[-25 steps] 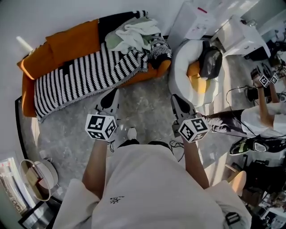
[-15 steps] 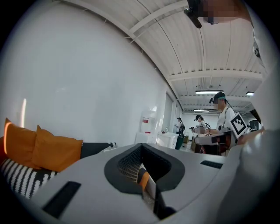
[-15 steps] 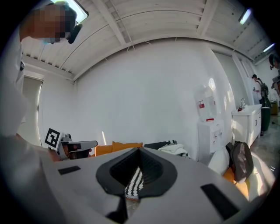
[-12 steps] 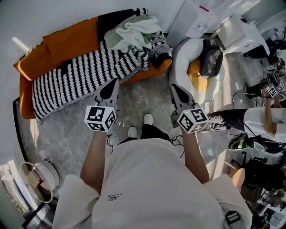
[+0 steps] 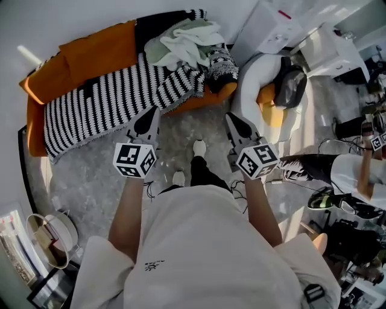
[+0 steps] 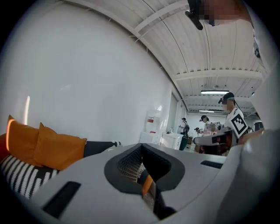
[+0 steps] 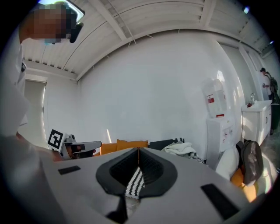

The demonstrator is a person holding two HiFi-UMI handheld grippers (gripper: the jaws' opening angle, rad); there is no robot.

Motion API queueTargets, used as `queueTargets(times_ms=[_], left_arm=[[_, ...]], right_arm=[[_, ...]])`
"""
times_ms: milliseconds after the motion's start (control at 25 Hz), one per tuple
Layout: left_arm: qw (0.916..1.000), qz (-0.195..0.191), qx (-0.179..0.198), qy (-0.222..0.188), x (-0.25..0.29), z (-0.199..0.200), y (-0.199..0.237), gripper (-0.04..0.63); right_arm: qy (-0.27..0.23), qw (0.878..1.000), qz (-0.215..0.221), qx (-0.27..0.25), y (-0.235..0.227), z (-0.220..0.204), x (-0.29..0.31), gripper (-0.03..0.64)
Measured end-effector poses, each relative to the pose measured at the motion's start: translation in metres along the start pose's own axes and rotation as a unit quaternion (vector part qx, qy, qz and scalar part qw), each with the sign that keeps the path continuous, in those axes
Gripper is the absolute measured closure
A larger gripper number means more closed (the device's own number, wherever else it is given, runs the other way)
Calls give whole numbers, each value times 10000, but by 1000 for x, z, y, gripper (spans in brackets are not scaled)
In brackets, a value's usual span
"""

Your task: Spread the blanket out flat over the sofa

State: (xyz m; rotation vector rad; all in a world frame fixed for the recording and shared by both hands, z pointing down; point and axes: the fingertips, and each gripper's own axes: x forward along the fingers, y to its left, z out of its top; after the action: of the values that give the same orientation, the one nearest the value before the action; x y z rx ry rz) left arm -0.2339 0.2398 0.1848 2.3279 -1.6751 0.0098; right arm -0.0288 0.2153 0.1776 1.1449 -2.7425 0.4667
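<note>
Orange sofa fills the upper left, against the wall. The striped blanket lies along its seat, fairly flat at the left and rumpled at the right end, with its front edge hanging toward the floor. A pale heap of cloth sits on the sofa's right end, touching the blanket. The left gripper hovers over the floor just before the sofa's front. It points at the blanket but is apart from it, jaws together with nothing between them. The right gripper is level with it, near the sofa's right corner, jaws likewise closed and empty. A white chair stands just right of the sofa, with a dark bag on it.
</note>
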Motion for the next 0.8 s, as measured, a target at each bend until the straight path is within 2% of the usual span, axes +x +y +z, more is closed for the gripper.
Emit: queueTargets(times_ms=[280, 800], left_arm=[[10000, 40, -42, 33, 38, 0, 1, 578], [9986, 445, -129, 256, 132, 1, 22, 578]], right_arm=[[289, 9994, 123, -167, -33, -7, 25, 592], [526, 9974, 490, -4, -119, 7, 97, 592]])
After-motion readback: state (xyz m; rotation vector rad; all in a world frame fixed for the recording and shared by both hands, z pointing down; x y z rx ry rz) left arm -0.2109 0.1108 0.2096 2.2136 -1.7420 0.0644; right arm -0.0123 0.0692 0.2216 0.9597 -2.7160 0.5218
